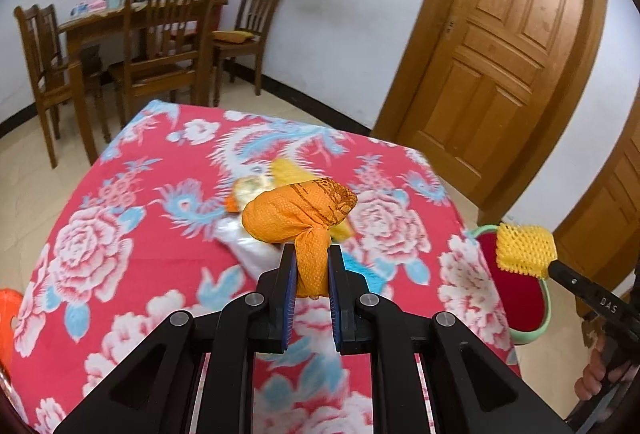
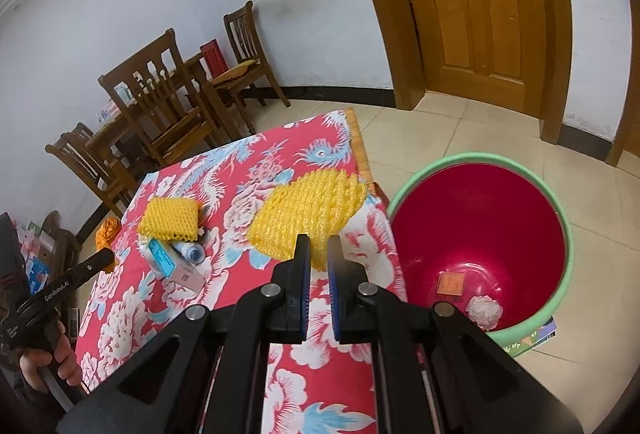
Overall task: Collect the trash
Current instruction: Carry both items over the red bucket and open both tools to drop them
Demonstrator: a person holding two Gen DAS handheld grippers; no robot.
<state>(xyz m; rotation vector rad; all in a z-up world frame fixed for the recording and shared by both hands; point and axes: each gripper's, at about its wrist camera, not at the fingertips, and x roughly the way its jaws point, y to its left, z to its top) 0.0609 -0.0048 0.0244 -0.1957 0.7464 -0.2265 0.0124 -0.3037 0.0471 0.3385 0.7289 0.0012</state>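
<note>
The left gripper (image 1: 312,270) has its jaws clamped on an orange cloth (image 1: 298,212), a knotted bundle pinched at its twisted neck and held up above the table (image 1: 120,226). The table wears a red cover with white peonies and blue birds. Under the cloth, blurred, lie more scraps: a clear plastic bag (image 1: 250,240) and something yellow and pale that cannot be made out.

The right gripper (image 2: 318,258) has its jaws closed on a yellow foam net (image 2: 308,218), gripping its near edge; the net hangs over the table's right edge, just beside the bin (image 2: 558,222). In the left view the same net (image 1: 524,248) shows in front of the bin (image 1: 546,318).

The bin is red inside with a green rim and stands on the tiled floor (image 2: 480,130), touching or nearly touching the table's side. At its bottom lie an orange square packet (image 2: 451,284) and a crumpled white paper (image 2: 485,311).

Left on the table are a second foam net (image 2: 170,220), a blue-and-white box (image 2: 174,266) and a small bottle (image 2: 191,251), all touching in one heap.

Wooden chairs (image 1: 172,34) and a door (image 1: 508,46) stand behind.
</note>
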